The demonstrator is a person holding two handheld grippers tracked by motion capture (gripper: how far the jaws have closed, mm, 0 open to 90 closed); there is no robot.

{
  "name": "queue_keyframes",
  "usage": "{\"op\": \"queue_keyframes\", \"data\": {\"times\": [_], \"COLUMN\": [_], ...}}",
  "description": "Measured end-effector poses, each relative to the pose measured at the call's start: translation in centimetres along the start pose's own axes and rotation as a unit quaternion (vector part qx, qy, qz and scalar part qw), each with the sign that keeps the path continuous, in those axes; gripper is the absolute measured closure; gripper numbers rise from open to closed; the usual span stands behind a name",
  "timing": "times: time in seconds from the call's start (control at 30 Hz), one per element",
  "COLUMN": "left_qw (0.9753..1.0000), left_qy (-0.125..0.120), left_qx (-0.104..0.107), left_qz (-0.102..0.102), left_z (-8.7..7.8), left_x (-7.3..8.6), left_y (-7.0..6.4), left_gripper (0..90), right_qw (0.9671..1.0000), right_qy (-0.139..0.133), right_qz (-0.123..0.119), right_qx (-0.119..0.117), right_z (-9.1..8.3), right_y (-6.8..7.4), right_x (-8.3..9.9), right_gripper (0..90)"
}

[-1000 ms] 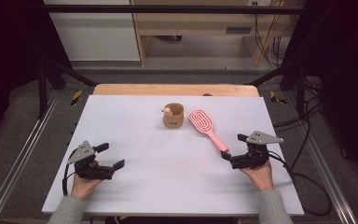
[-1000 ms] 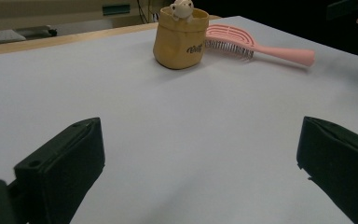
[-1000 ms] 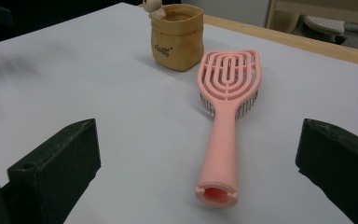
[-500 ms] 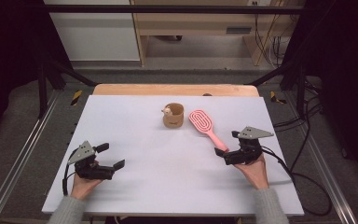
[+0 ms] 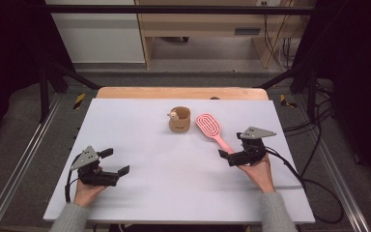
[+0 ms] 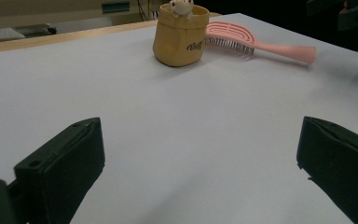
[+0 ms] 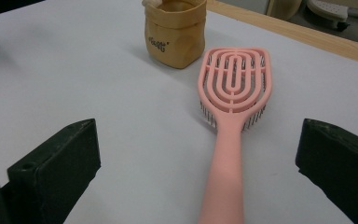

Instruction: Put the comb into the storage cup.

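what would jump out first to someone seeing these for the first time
The pink hairbrush stands out most: it lies bristles down on the white table, right of centre, its handle running between the wide-open jaws of the right gripper. Just left of the brush head sits a small tan pouch with a little white toy peeking over its rim. The left gripper, also open, rests near the table's front left.

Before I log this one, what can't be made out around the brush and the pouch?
- Hairbrush handle end: cut off by the bottom edge of the right gripper view.
- Small toy in the tan pouch: cropped by the top edge in the left gripper view.
- Pouch lettering: too small to read in the high view.
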State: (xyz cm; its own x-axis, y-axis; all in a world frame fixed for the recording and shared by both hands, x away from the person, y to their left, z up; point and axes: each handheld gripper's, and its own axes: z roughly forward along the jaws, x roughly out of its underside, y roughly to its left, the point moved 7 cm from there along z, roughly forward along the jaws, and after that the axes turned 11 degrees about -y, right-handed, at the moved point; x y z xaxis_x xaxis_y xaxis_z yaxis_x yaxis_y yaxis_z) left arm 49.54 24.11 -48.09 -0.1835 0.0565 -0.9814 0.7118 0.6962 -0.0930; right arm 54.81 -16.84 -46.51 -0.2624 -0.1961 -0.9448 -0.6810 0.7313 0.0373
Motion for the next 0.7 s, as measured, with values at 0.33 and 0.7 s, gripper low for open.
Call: {"op": "queue_keyframes", "data": {"times": [0.33,0.7], "left_qw": [1.0000,1.0000], "left_qy": [0.002,0.002], "left_qx": [0.000,0.001], "left_qz": [0.000,-0.001], "left_z": [0.0,0.1], "left_x": [0.1,0.1], "left_y": [0.0,0.0], "left_gripper": [0.8,0.8], "right_qw": [0.9999,0.9991], "right_qy": [0.012,0.037], "right_qz": [-0.001,-0.003], "right_qx": [0.008,0.018], "right_z": [1.1,2.4], "right_y": [-0.4,-0.5], "right_x": [-0.2,-0.1], "right_gripper": [0.3,0.3]}}
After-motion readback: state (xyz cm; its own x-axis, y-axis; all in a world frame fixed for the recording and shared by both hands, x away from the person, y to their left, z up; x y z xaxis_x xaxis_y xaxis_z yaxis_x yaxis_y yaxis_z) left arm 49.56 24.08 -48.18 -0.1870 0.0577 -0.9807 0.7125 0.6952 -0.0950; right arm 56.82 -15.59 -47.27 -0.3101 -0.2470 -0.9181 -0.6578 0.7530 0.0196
